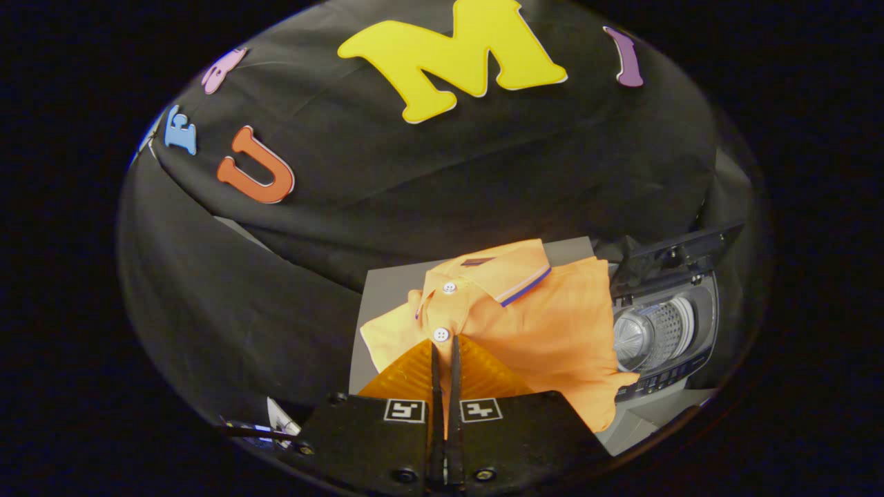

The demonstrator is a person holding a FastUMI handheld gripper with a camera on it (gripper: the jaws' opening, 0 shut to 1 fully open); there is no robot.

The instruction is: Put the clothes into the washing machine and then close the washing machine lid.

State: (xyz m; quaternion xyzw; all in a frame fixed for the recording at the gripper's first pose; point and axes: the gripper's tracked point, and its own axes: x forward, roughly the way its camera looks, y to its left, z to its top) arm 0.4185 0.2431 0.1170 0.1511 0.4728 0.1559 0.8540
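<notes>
Your gripper's point(445, 345) two black fingers sit nearly closed, pinching the button placket of a soft, light, floppy orange polo shirt point(545, 317) lying just beside the open-lidded grey toy washing machine point(663, 331), so expect fabric to drape and trail.

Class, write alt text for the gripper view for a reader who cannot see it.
The tongs are shut on an orange polo shirt, pinching the fabric just below its lower button and holding it up. Beside the shirt stands a small washing machine, its lid raised and the metal drum showing.
</notes>
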